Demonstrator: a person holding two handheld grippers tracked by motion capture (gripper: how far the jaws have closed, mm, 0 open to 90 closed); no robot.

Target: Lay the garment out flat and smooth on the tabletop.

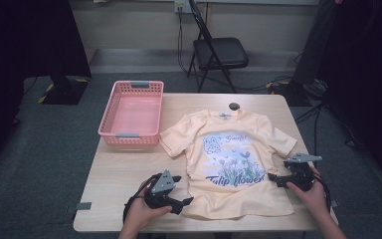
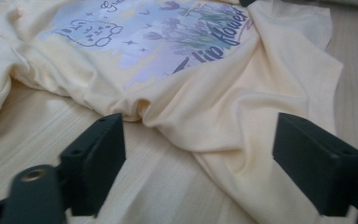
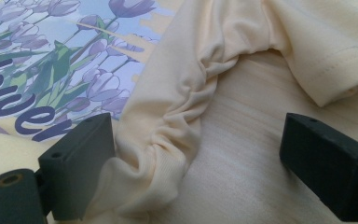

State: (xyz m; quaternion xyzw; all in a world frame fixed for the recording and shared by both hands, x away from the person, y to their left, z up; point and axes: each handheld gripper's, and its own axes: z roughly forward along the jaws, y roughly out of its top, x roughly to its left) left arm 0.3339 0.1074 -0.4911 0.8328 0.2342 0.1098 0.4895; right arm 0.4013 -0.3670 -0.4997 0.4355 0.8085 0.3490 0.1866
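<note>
A pale yellow T-shirt (image 1: 229, 149) with a blue tulip print lies face up, spread across the wooden table (image 1: 124, 174). My left gripper (image 1: 182, 189) rests by the shirt's lower left side, held in a hand. In the left gripper view its jaws stand wide apart (image 2: 200, 154), with bare wood and the rumpled shirt side (image 2: 242, 93) between and beyond them. My right gripper (image 1: 274, 179) sits at the shirt's right side. In the right gripper view it is open (image 3: 196, 154); a bunched ridge of the shirt's side (image 3: 168, 116) lies against one jaw, and the other jaw is over bare wood.
An empty pink basket (image 1: 131, 113) stands at the table's back left, close to the shirt's sleeve. A small black round object (image 1: 234, 106) lies just beyond the collar. A black folding chair (image 1: 219, 52) stands on the floor behind the table.
</note>
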